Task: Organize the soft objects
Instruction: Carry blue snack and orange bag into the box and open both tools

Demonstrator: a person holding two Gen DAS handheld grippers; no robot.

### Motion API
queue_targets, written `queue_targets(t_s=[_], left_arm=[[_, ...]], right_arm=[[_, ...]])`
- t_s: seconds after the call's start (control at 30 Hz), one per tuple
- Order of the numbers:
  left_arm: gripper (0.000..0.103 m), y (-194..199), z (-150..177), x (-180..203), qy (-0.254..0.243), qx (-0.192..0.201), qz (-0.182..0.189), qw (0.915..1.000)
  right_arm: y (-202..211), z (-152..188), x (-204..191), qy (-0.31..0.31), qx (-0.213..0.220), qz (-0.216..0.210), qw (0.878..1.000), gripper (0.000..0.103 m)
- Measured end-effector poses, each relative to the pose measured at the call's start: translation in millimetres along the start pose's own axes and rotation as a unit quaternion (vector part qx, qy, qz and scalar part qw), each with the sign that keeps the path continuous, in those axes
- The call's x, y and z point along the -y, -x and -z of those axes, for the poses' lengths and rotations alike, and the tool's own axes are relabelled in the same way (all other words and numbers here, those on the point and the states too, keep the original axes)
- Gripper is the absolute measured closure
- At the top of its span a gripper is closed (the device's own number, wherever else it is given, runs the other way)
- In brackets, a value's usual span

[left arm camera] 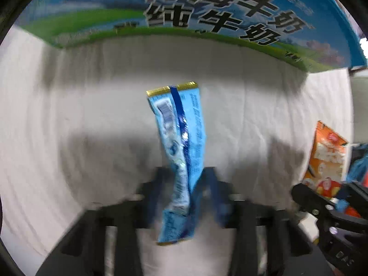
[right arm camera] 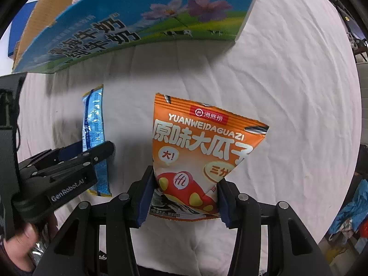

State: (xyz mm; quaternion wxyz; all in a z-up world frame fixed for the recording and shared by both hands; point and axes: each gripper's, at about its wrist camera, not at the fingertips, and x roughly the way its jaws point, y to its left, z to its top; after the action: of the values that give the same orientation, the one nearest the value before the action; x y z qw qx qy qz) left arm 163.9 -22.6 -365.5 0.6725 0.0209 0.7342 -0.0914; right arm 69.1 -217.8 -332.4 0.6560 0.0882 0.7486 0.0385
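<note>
My left gripper (left arm camera: 185, 191) is shut on a thin light-blue snack packet (left arm camera: 178, 142) with gold ends, held above the white cloth. It also shows in the right wrist view (right arm camera: 94, 124), with the left gripper (right arm camera: 101, 154) clamped on it. My right gripper (right arm camera: 184, 197) is shut on the lower part of an orange sunflower-seed bag (right arm camera: 197, 147), held upright above the cloth. That orange bag (left arm camera: 326, 156) shows at the right edge of the left wrist view, with the right gripper's finger (left arm camera: 306, 195) at its base.
A blue and green milk carton box (left arm camera: 207, 16) stands ahead on the white cloth (left arm camera: 69, 115); it also shows in the right wrist view (right arm camera: 128, 25), open at the top with soft things inside. Clutter lies beyond the cloth's right edge (right arm camera: 352, 211).
</note>
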Motion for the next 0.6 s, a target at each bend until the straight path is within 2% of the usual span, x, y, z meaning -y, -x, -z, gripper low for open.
queue_targets(t_s=[0.17,0.3,0.6], left_arm=[[0.09,2.6,-1.2,2.0,0.022,0.007,0.025,0.9994],[0.091,14.9,5.4,-21.0,0.046,0.012,0.056,0.9973],[0.092,72.5,10.8,-32.9,0.044,0.064,0.074,0.9942]], right_arm=[[-6.3,-2.3,-2.8,-0.002,-0.001,0.003,1.0,0.052],[-2.6,-2.2,-3.2,0.0,0.001,-0.002,1.0,0.052],[27.7,-4.0,-1.7,0.009,0.017,-0.012,1.0,0.052]])
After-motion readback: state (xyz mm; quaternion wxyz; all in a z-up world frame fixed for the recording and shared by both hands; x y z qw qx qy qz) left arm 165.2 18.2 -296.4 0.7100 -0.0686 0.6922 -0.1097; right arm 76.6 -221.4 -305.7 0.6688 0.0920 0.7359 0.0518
